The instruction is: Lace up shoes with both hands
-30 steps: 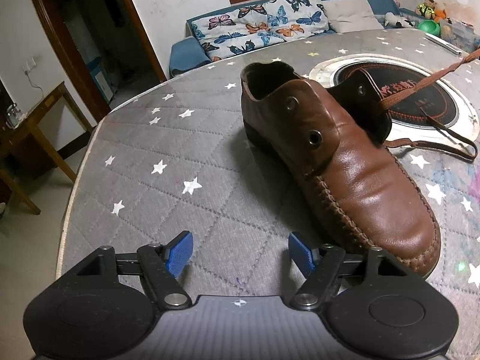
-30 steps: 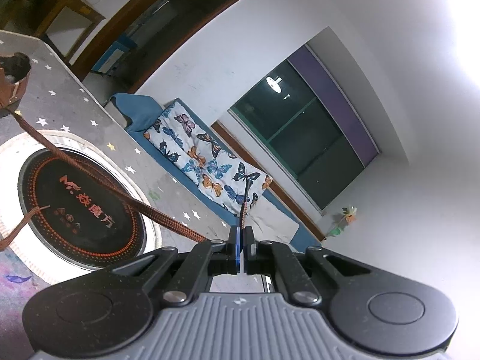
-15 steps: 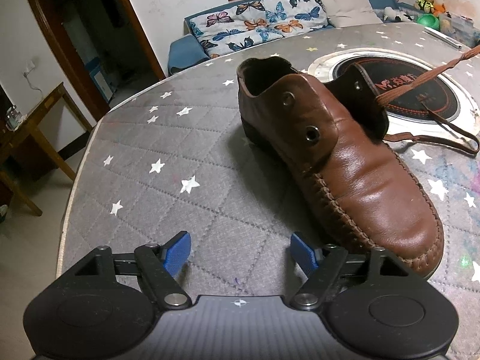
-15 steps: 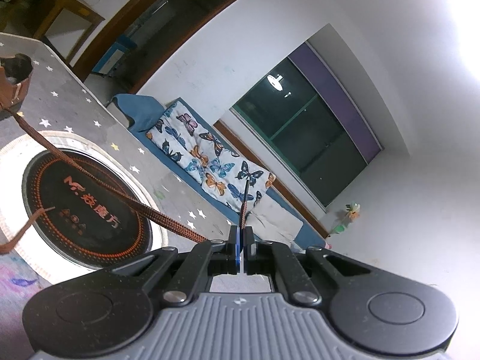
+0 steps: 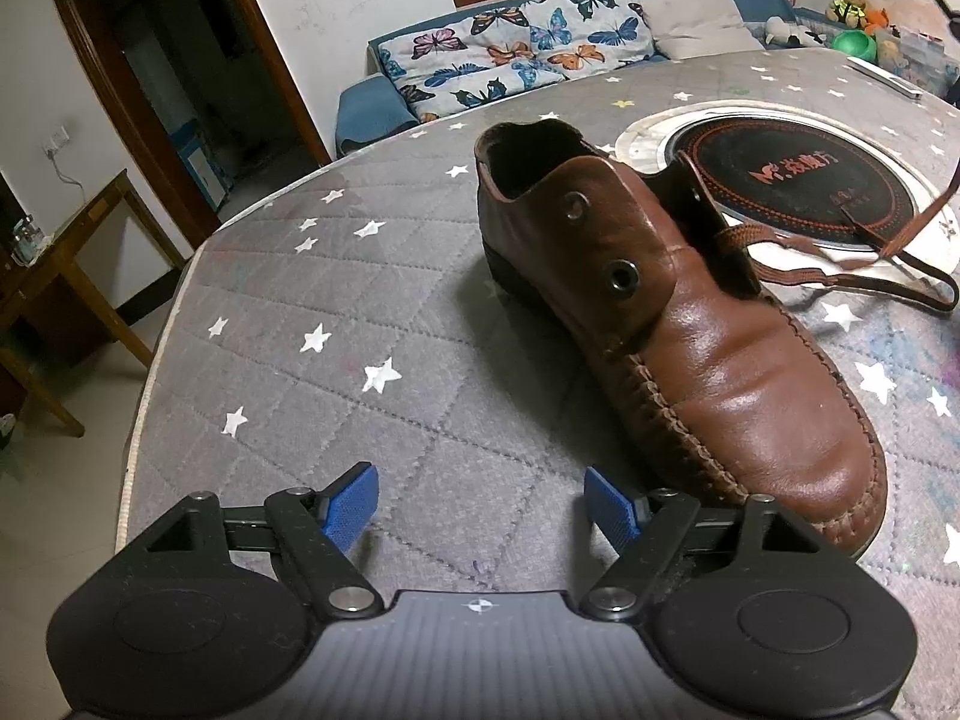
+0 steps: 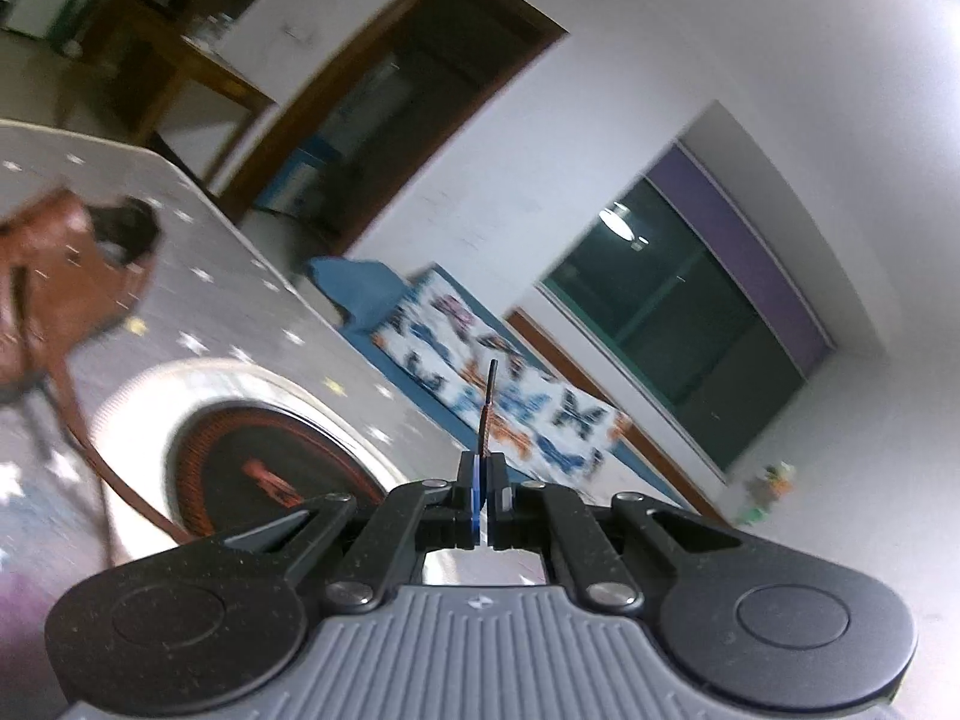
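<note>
A brown leather shoe [image 5: 690, 324] lies on the grey star-patterned table, toe toward me, with two empty eyelets on its near flap. Its brown lace [image 5: 828, 276] trails from the far flap over the table to the right. My left gripper [image 5: 480, 498] hovers open just left of the toe, with nothing between its blue pads. In the blurred right wrist view, my right gripper [image 6: 480, 468] is shut on the lace end, and the dark tip [image 6: 489, 396] sticks up from the pads. The lace [image 6: 78, 426] runs back to the shoe [image 6: 66, 264] at far left.
A round black cooktop [image 5: 798, 180] with a pale ring is set into the table behind the shoe. The table's rounded edge [image 5: 156, 372] drops off at left toward a wooden side table [image 5: 60, 252]. A sofa with a butterfly cushion [image 5: 522, 42] stands beyond.
The right gripper has swung with the lace end, so more of the shoe shows at the left of its view. The lace, taut before, now hangs looser. The left gripper has stayed put.
</note>
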